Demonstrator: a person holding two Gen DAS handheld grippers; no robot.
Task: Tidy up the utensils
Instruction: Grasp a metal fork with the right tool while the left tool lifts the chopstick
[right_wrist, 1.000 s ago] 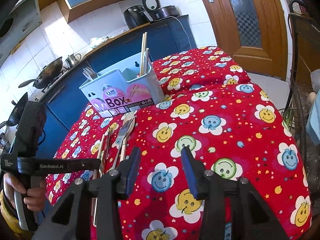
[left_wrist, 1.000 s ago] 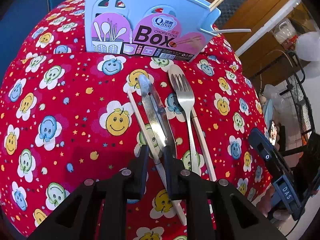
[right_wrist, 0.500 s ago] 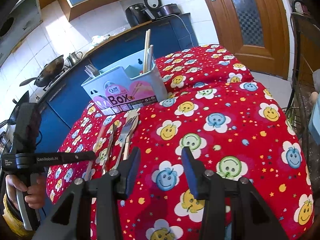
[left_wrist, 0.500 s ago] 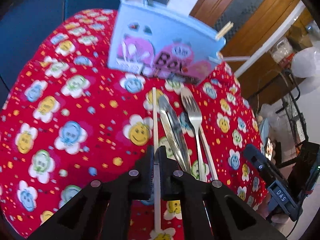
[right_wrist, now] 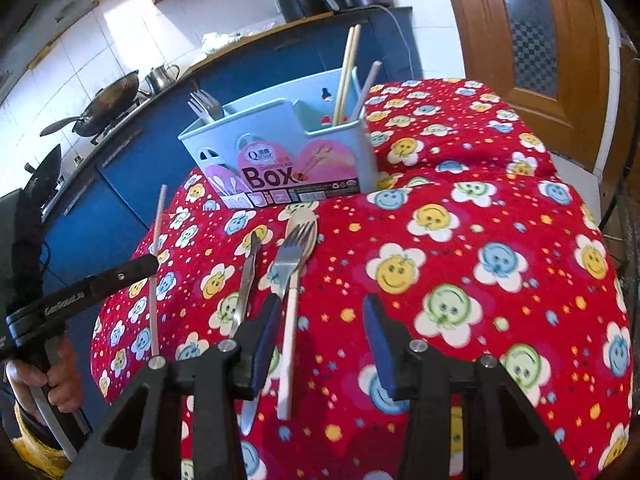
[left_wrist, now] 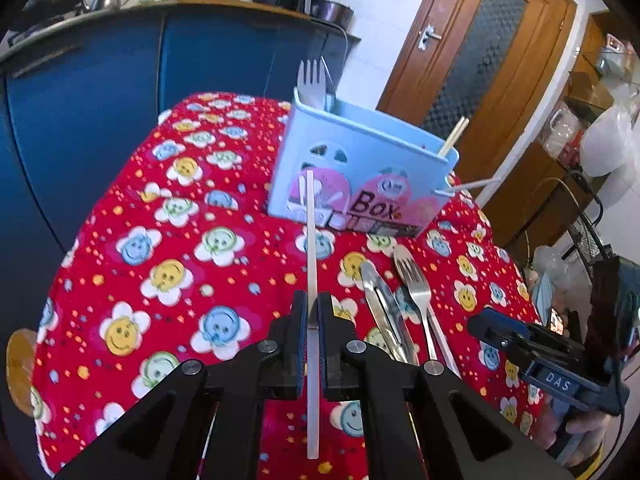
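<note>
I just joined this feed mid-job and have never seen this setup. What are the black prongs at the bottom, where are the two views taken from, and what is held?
No robot: a person holds a handheld gripper in each hand, with a camera on each looking along its jaws. The left gripper is shut on a white chopstick, lifted off the red cloth. The right gripper is open and empty. On the cloth lie tongs, a fork and a spoon, before the blue box.
</note>
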